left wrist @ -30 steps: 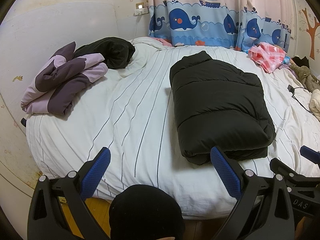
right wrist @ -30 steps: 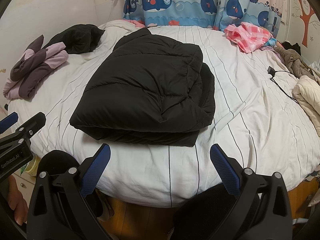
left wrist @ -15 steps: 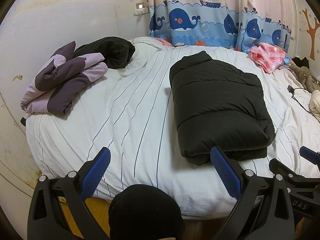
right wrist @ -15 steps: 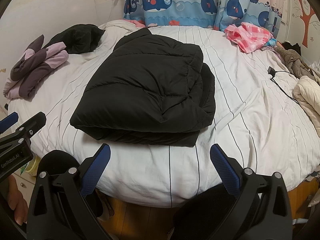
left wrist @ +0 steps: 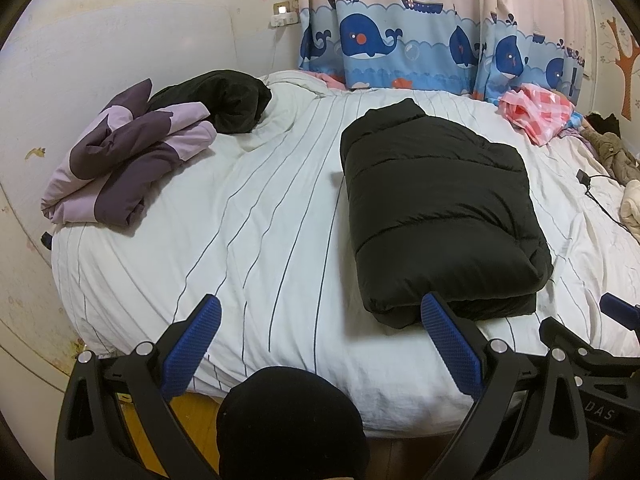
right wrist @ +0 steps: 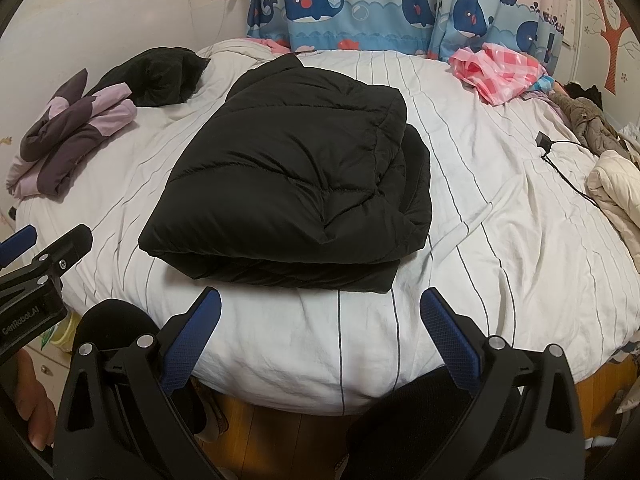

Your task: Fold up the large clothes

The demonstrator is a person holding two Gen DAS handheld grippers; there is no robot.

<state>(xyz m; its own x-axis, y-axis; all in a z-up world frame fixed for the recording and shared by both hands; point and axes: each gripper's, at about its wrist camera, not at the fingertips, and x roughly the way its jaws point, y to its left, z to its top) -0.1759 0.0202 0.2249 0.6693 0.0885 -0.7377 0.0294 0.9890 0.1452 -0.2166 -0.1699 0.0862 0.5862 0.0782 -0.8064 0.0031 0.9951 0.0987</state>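
Clearly our black puffer jacket (right wrist: 288, 184) is soft, bulky, springy, best pinched at its folded near edge; both tongs (left wrist: 320, 344) (right wrist: 320, 336) gape wide, empty

Almost nothing changed over the last second. The left gripper (left wrist: 320, 334) drifted very slightly, so the folded black jacket (left wrist: 436, 216) sat a touch lower in its view. The right gripper's (right wrist: 320, 328) view of the jacket (right wrist: 292, 184) barely shifted.

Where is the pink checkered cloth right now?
In both views the pink checkered cloth lies at the bed's far right, below the whale curtain, beyond the folded black jacket.
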